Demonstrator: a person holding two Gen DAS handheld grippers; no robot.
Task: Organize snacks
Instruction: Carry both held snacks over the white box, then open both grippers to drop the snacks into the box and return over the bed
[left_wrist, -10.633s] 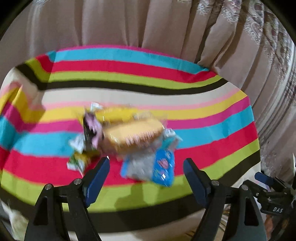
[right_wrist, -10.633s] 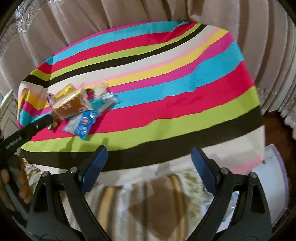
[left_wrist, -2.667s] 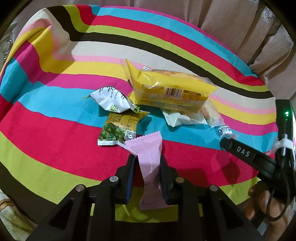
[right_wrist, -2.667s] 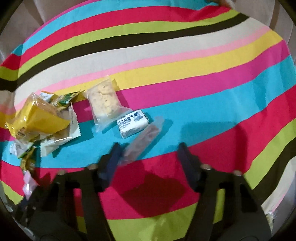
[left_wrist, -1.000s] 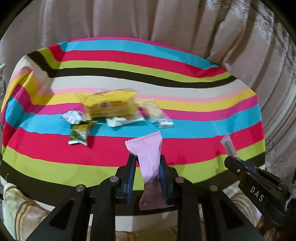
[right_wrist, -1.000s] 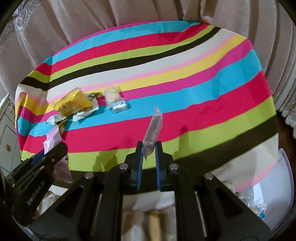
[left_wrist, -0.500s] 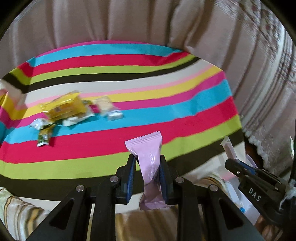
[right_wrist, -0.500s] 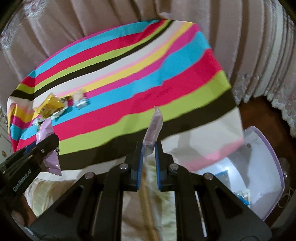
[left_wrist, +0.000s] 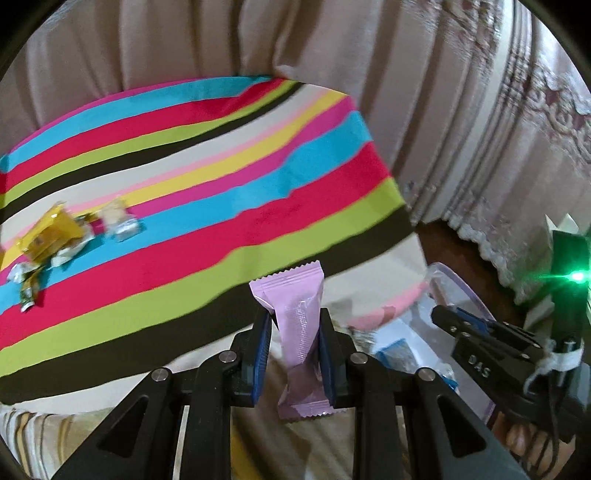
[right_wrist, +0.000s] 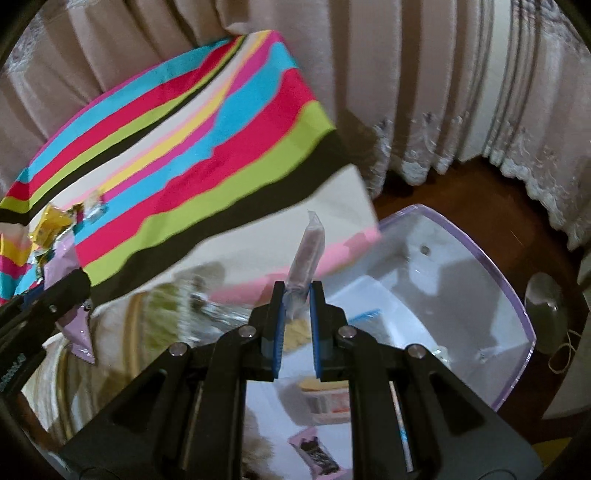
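Seen from the left wrist, the left gripper (left_wrist: 294, 347) clamps its blue-padded jaws on a pink snack packet (left_wrist: 299, 328) that stands upright between them, its crimped top edge above the fingers and its lower end hanging below. Behind it the striped tablecloth (left_wrist: 207, 206) runs away to the left, where a yellow packet (left_wrist: 50, 232) and several small wrappers lie in a loose cluster near the cloth's far left side. At right the right gripper (left_wrist: 476, 347) reaches over a clear plastic bin (left_wrist: 465, 295). Seen from the right wrist, the right gripper (right_wrist: 296, 295) pinches the lower end of a slim clear-wrapped stick (right_wrist: 308, 254), which stands nearly upright. Below and to the right sits the clear plastic bin (right_wrist: 517, 317), a few packets already lying inside. At the left edge, the left gripper (right_wrist: 55, 295) carries the pink snack packet (right_wrist: 75, 328).
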